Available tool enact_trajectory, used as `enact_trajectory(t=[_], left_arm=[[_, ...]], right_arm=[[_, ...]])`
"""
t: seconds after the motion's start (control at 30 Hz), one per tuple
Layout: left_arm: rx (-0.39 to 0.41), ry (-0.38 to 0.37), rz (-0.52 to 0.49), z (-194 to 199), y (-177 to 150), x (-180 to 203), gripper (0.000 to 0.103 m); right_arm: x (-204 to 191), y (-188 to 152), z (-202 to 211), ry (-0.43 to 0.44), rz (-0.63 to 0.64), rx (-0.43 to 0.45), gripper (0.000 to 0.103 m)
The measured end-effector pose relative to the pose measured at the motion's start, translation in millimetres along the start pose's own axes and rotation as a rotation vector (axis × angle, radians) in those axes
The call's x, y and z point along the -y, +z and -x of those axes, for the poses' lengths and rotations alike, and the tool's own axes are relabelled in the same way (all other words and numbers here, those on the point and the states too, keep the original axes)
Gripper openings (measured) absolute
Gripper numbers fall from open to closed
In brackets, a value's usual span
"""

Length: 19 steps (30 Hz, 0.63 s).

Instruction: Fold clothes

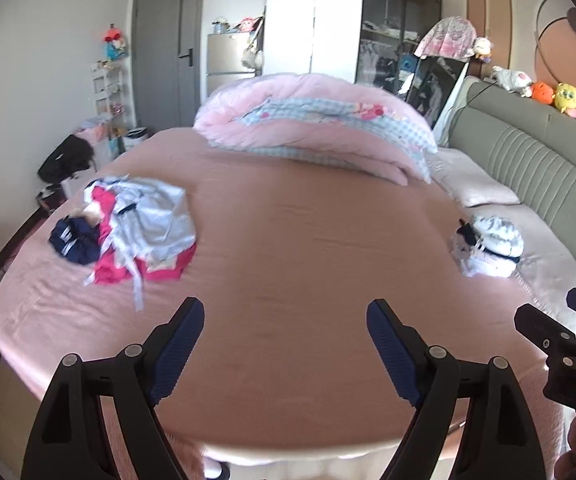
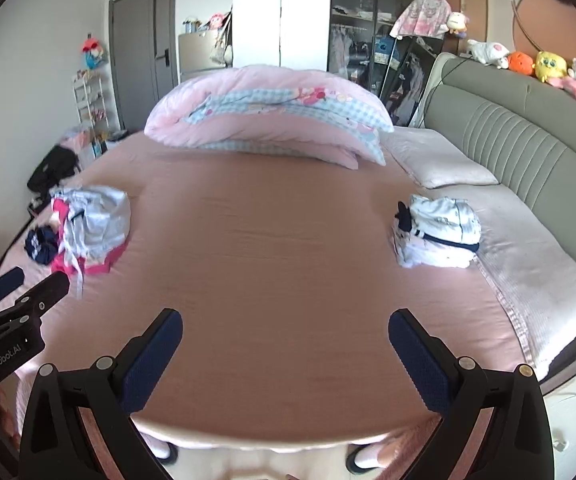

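On the pink bed (image 2: 288,240), one unfolded clothes heap (image 2: 88,228), one folded stack (image 2: 439,236), two empty tools spread wide.

One bed (image 2: 288,240); one rolled quilt (image 2: 264,112); one unfolded clothes heap (image 2: 88,228); one folded bundle (image 2: 439,232); two pillows (image 2: 443,164).

Both claws are matte black plastic frames with ribbed, dark blue pads on the inner faces of the fingers (image 1: 178,354) — round silver screw heads dot each pivot. The left claw (image 1: 284,360) carries white lettering "GenRobot.AI" on its side; the right claw (image 2: 286,360) shows "DAS". Below the claws, white socks (image 2: 361,458) in dark shoes.
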<state>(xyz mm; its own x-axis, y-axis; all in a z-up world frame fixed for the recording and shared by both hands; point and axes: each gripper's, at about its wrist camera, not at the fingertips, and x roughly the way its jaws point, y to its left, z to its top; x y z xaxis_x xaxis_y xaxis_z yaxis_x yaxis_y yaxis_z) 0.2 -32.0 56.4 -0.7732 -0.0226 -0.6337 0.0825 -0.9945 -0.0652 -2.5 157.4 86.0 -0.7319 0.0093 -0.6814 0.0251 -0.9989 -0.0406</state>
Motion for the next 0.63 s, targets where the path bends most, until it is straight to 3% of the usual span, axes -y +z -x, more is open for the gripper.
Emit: enact_trajectory(t=[0.13, 0.27, 0.63], left_arm=[[-0.049, 0.017, 0.028, -0.8, -25.6, 2.1, 0.085], [-0.063, -0.028, 0.034, -0.1, -37.1, 6.3, 0.085], [-0.021, -0.026, 0.030, 8.0, -35.4, 16.2, 0.085]], right_arm=[[0.6, -17.4, 1.2, 0.003, 0.002, -0.029, 0.103], [0.6, -27.7, 0.5, -0.001, -0.002, -0.041, 0.103], [-1.4, -31.2, -1.0, -0.013, -0.013, -0.047, 0.103]])
